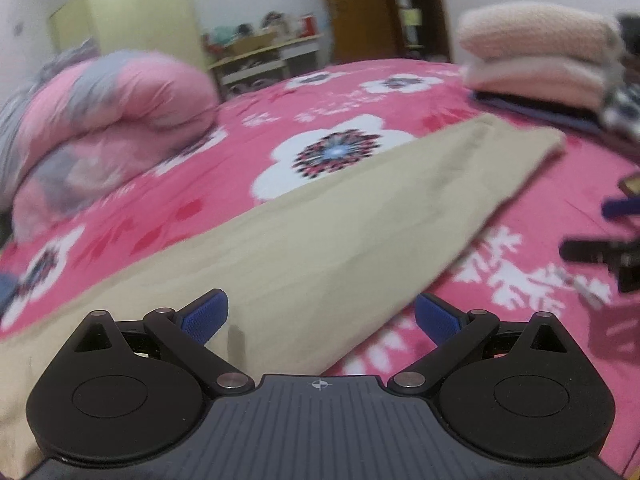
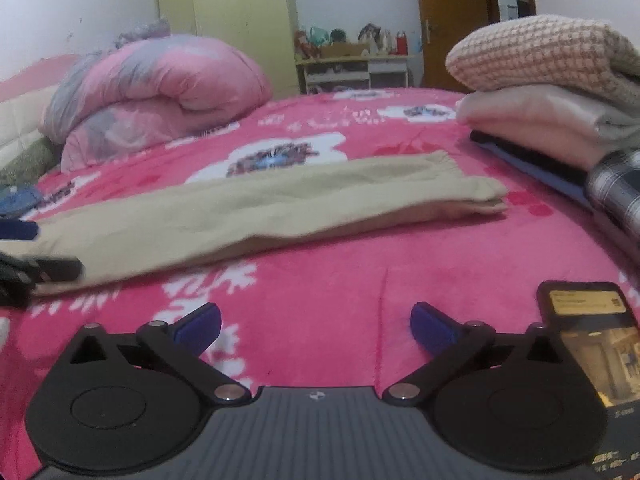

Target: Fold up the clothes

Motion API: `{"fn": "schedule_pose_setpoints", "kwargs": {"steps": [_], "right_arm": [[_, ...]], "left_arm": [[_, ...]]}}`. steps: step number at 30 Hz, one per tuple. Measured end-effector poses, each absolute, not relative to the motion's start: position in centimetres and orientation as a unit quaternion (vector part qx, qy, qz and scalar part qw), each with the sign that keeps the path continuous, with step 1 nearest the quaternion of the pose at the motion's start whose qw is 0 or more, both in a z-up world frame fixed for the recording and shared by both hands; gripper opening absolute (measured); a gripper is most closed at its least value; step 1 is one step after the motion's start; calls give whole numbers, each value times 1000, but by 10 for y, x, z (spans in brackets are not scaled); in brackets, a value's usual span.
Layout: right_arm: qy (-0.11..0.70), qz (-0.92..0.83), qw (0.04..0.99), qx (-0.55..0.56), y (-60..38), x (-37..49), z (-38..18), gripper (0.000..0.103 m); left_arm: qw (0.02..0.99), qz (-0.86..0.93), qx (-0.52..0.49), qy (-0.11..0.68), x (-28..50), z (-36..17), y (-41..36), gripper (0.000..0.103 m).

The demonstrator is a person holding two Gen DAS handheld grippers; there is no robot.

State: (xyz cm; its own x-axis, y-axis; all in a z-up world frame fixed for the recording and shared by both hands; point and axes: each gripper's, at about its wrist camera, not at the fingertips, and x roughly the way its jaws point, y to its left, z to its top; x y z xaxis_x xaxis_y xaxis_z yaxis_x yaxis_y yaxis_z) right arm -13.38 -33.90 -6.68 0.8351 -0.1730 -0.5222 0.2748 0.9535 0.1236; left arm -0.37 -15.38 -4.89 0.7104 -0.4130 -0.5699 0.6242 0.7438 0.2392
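A long beige garment [image 1: 320, 216] lies folded lengthwise on the pink floral bed cover [image 1: 520, 216]. My left gripper [image 1: 320, 304] hovers open over the garment's near part, with nothing between its blue pads. In the right wrist view the garment [image 2: 256, 208] stretches across ahead. My right gripper [image 2: 315, 314] stands open over bare bed cover [image 2: 360, 264], short of the garment's near edge. A dark finger [image 1: 588, 251] of the right gripper shows at the left wrist view's right edge, and a finger [image 2: 48, 269] of the left gripper at the right wrist view's left edge.
A stack of folded clothes [image 2: 544, 80] sits on the bed at the right, with a plaid cloth [image 2: 620, 188] beside it. A rolled pink and grey quilt [image 2: 160, 92] lies at the left. A phone [image 2: 592, 340] rests near my right gripper. A shelf [image 2: 352, 68] and door [image 2: 452, 20] stand behind.
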Motion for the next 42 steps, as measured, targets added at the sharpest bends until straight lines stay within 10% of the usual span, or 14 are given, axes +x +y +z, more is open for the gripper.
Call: {"fn": "schedule_pose_setpoints", "kwargs": {"steps": [8, 17, 28, 36, 42], "right_arm": [[231, -142, 959, 86, -352, -137, -59, 103], [184, -206, 957, 83, -364, -154, -26, 103], [154, -236, 927, 248, -440, -186, -5, 102], [119, -240, 921, 281, -448, -202, -15, 85], [134, -235, 906, 325, -468, -201, -26, 69]], "left_arm": [[867, -366, 246, 233, -2, -56, -193, 95], [822, -440, 307, 191, 1, -64, -250, 58], [779, -518, 325, 136, -3, -60, -343, 43], [759, -545, 328, 140, 3, -62, -389, 9], [747, -562, 312, 171, 13, -58, -394, 11]]}}
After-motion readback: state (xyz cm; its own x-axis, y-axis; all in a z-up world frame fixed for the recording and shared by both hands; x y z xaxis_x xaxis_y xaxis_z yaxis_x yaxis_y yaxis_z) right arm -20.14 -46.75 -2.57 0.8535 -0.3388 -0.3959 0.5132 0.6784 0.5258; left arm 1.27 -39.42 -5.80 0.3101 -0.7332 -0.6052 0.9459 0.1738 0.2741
